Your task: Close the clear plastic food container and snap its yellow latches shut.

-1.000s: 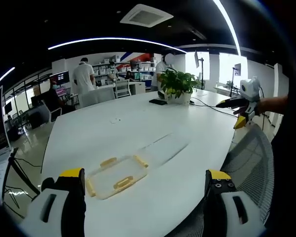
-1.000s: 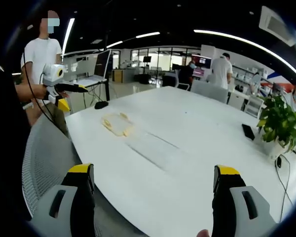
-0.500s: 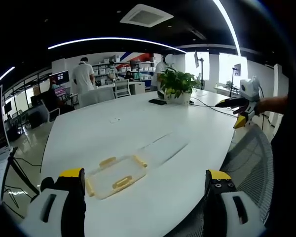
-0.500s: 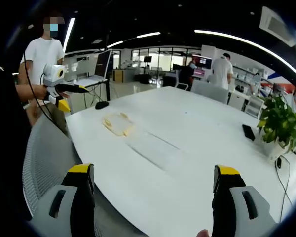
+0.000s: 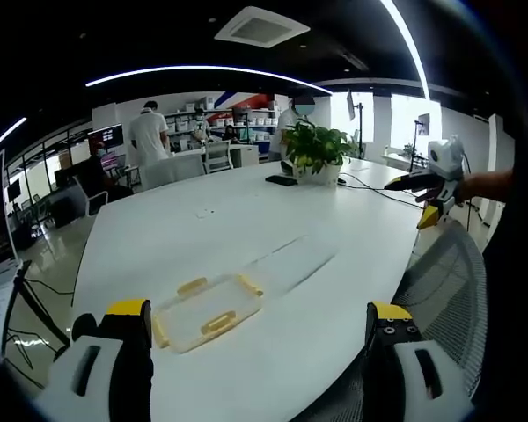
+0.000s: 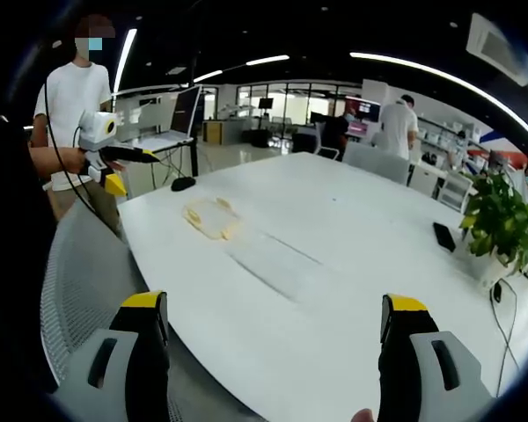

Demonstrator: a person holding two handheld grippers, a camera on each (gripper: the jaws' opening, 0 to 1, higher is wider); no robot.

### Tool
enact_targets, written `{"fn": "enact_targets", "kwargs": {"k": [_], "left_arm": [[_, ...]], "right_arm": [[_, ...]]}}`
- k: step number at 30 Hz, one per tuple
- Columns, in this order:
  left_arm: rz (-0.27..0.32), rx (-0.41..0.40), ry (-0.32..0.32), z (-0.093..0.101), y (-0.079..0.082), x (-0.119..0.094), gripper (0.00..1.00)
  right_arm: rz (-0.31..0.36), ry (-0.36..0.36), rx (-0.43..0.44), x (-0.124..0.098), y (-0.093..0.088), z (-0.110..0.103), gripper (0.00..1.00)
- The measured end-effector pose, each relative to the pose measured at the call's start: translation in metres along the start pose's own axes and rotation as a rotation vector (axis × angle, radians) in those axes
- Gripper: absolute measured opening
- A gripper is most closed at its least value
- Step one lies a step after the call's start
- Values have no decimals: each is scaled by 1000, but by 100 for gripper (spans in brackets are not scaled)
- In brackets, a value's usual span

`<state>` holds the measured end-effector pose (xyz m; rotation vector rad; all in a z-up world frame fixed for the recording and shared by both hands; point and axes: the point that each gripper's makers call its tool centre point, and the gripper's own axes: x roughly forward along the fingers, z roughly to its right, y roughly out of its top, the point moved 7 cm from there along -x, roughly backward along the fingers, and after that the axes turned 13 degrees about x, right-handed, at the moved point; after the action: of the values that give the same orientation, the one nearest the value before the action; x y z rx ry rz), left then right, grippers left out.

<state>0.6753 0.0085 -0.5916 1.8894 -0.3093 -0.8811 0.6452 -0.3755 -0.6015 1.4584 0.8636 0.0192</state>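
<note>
Left gripper (image 5: 255, 352): jaws spread wide, holding nothing and touching nothing; both yellow-tipped jaws hang above the near edge of the white tabletop (image 5: 246, 220). Right gripper (image 6: 268, 352): jaws likewise spread wide and empty, above the near edge of the same tabletop.

In the left gripper view the right gripper also appears at the far right, off the table edge, held in a hand (image 5: 488, 185). In the right gripper view the left gripper shows at the far left, also held clear of the tabletop.

Task item: one clear plastic food container (image 5: 207, 312) lies flat on the tabletop near the left gripper, just ahead of its left jaw. Four yellow latches (image 5: 220, 323) are counted around its rim, one per side. Whether they are snapped down cannot be told. In the right gripper view the same container sits further off, toward the left end of the tabletop.

Other items on the tabletop: one potted plant (image 5: 317, 151) at the far end, one dark flat device (image 5: 282, 181) just beside it, one cable (image 5: 370, 189). A grey mesh chair (image 5: 449, 281) stands at the near edge. No legible writing or brand marks.
</note>
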Motion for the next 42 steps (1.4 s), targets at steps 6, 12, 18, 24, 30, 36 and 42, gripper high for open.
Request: {"fn": "enact_targets", "kwargs": {"k": [6, 12, 18, 24, 30, 36, 42], "left_arm": [[0, -2, 0, 0, -1, 0, 99], [0, -3, 0, -2, -1, 0, 99], [5, -16, -11, -3, -1, -2, 99], [3, -13, -17, -4, -1, -3, 99], [-3, -4, -20, -8, -1, -4, 99], [-5, 1, -29, -14, -1, -4, 99], [-12, 12, -42, -20, -1, -4, 99]], "right_arm": [[-1, 0, -1, -1, 0, 1, 100], [-7, 1, -5, -1, 1, 1, 100], [-37, 27, -6, -1, 1, 2, 100], [-49, 44, -8, -1, 3, 2, 100], [-54, 57, -16, 0, 6, 3, 100], [-61, 70, -27, 2, 12, 4, 100], [-76, 91, -45, 7, 17, 6, 99]]}}
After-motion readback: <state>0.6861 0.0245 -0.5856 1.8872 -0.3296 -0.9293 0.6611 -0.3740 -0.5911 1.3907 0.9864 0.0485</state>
